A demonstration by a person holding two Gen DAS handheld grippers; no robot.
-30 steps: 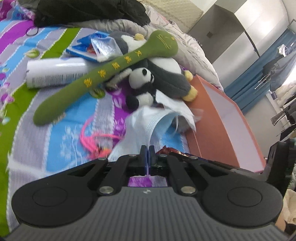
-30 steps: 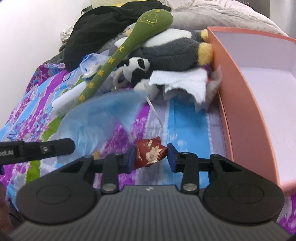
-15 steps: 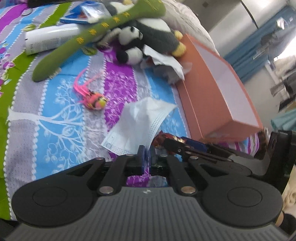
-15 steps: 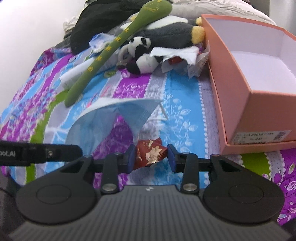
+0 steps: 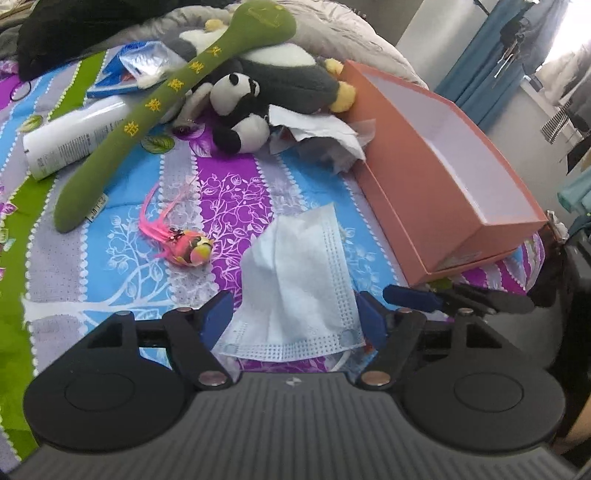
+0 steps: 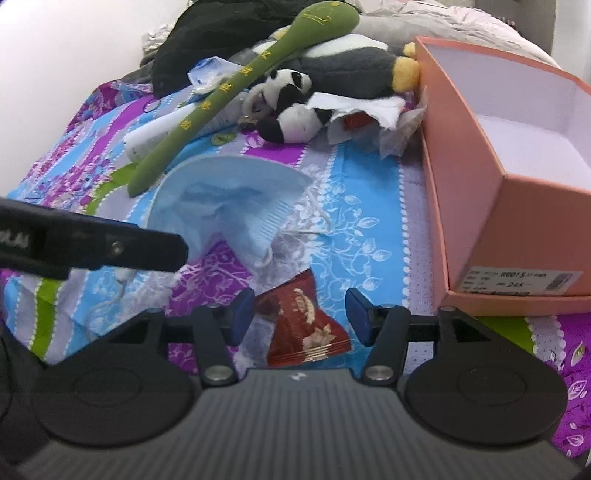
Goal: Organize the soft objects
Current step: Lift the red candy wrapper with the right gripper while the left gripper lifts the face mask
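A pale blue face mask lies crumpled on the striped bedspread between the fingers of my left gripper. Those jaws are opening and the pads stand clear of it. In the right wrist view the mask lies ahead on the left. My right gripper is also opening, with a red snack packet lying loose between its pads. The panda plush, the long green plush and the grey penguin plush are piled farther back.
An open orange box with a white inside stands on the right. A pink feathered bird toy, a white bottle, crumpled white paper and a black garment lie around the plush pile.
My left gripper has gone from shut on the mask to open, and the mask now lies on the bed. The right jaws have parted from the red packet. Both grippers drew back from the pile.
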